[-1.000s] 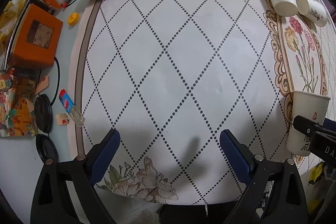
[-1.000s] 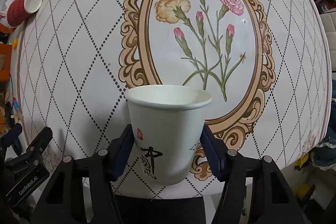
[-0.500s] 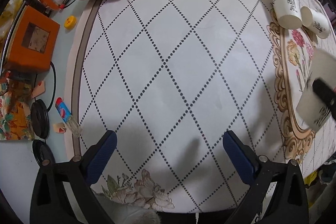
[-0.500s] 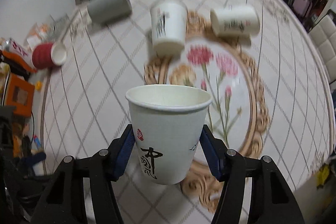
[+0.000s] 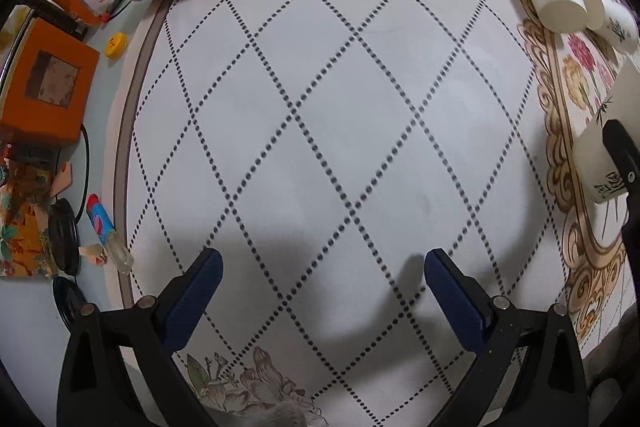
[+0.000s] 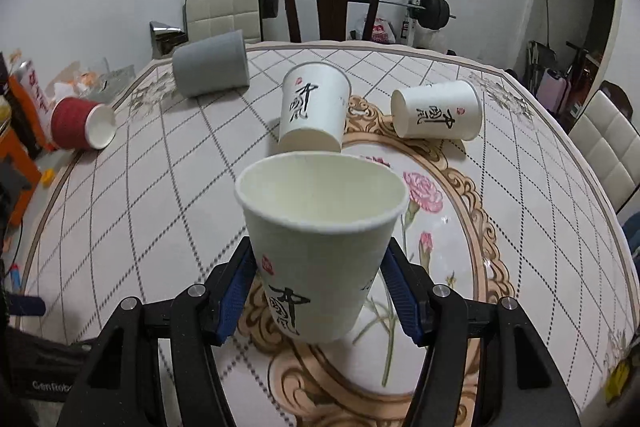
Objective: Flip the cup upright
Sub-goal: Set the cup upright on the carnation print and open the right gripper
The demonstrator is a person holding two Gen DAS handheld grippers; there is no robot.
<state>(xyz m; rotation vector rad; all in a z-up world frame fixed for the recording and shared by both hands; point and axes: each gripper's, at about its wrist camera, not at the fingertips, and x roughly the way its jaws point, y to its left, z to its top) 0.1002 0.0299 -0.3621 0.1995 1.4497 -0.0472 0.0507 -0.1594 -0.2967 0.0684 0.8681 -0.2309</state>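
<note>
**Paper cup held mouth-up above the tabletop**

A white paper cup (image 6: 320, 251) sits mouth-up, clamped between the blue pads of the right tool (image 6: 320, 301), above the floral tabletop (image 6: 520, 227). Two white cups (image 6: 314, 107), a grey cup (image 6: 210, 69) and a red cup (image 6: 82, 125) lie tipped beyond. The left tool (image 5: 322, 291) hangs spread wide, gripping nothing.

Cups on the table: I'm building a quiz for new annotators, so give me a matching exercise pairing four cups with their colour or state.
Column one:
1. held white cup
2. red ribbed cup
3. grey cup
4. white cup beyond the floral oval

Column two:
A. lies on its side, plain, no print
B. mouth up, between the pads of the right gripper
C. lies on its side, black calligraphy, base toward the camera
D. lies near the table's left edge, white inside showing

Pairs: 1-B, 2-D, 3-A, 4-C
</note>
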